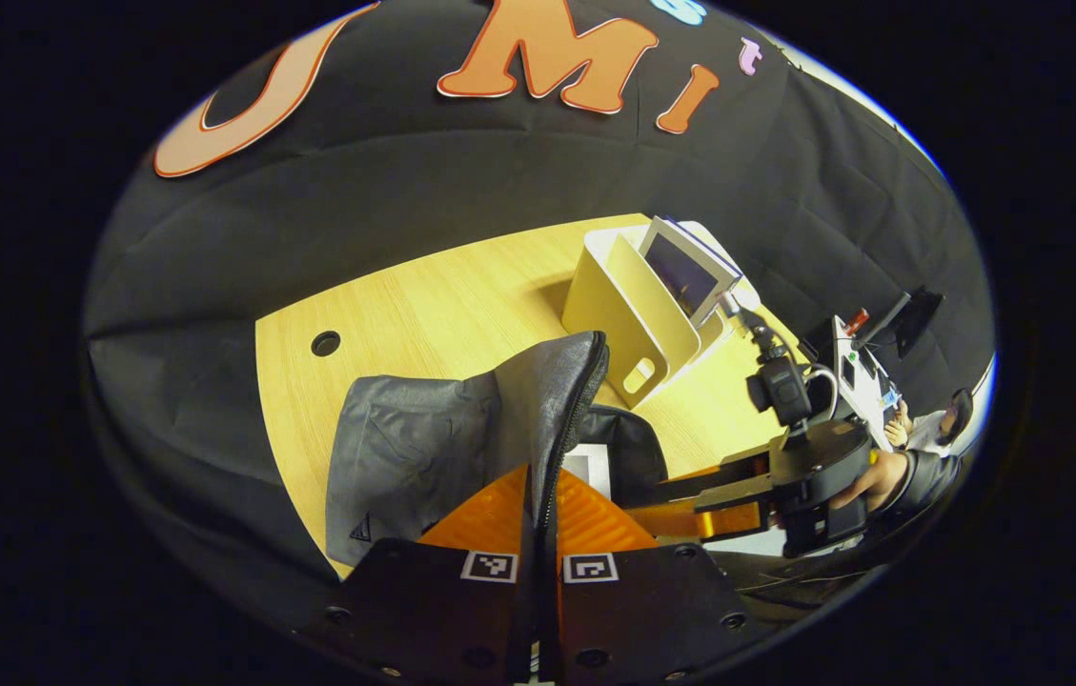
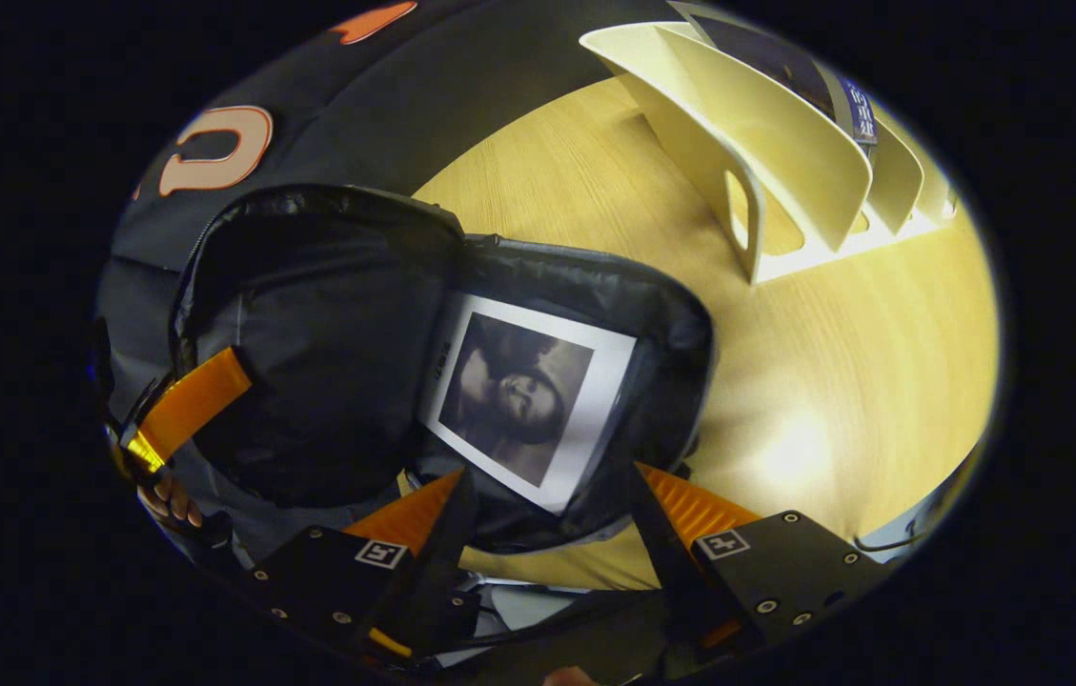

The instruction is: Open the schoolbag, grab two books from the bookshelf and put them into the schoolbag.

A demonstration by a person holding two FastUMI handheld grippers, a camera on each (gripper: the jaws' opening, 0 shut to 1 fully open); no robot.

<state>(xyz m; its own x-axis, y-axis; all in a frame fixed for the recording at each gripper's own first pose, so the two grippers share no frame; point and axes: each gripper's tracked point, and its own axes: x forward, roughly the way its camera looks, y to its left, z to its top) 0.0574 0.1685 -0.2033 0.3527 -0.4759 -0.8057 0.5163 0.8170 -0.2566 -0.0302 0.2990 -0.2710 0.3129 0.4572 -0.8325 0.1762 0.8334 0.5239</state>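
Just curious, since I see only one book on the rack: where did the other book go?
In the right gripper view the book lies inside the open schoolbag on the table, left of the bookshelf.

Each tool [image 1: 538, 534] has ribbed fingers, black screwed plates with square markers, perhaps a top-mounted camera

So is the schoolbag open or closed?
Open. The left gripper holds the schoolbag flap up by its zipper edge, and a book lies inside.
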